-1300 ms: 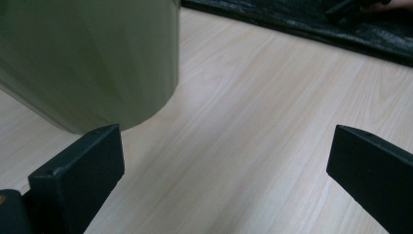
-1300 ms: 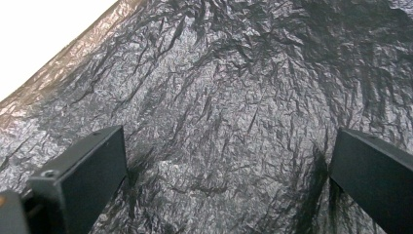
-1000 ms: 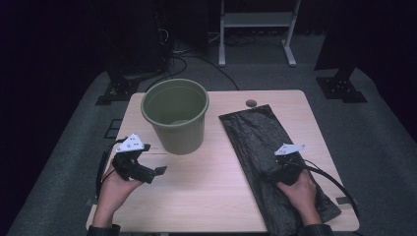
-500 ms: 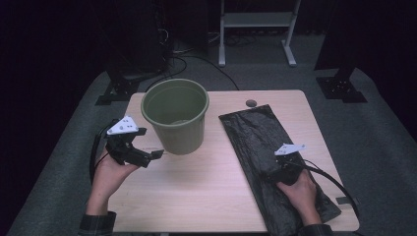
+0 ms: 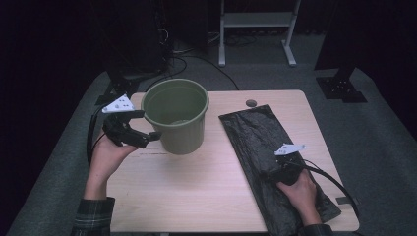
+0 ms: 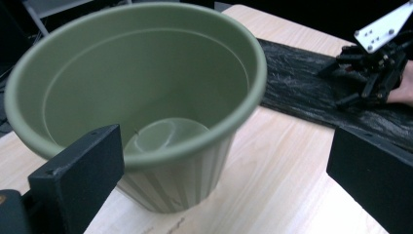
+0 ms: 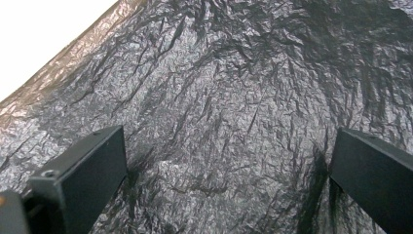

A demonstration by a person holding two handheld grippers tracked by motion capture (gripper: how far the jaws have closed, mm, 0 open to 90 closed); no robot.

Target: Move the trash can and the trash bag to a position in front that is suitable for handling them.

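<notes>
An empty olive-green plastic pot stands upright on the wooden table, left of centre. My left gripper is raised beside the pot's left wall, jaws open, and looks down over the pot from close by. A flat, crinkled black plastic bag lies lengthwise along the table's right side. My right gripper rests low over the bag's near half, jaws open, with the bag spread between and beyond them. In the left gripper view the right gripper shows on the bag.
A small round hole marks the tabletop behind the bag. Cables trail from both grippers. Beyond the table stand a white metal frame and dark equipment bases on grey carpet.
My left gripper has risen from the table's left front and moved forward to the pot's left side. The right gripper and bag have stayed put.
</notes>
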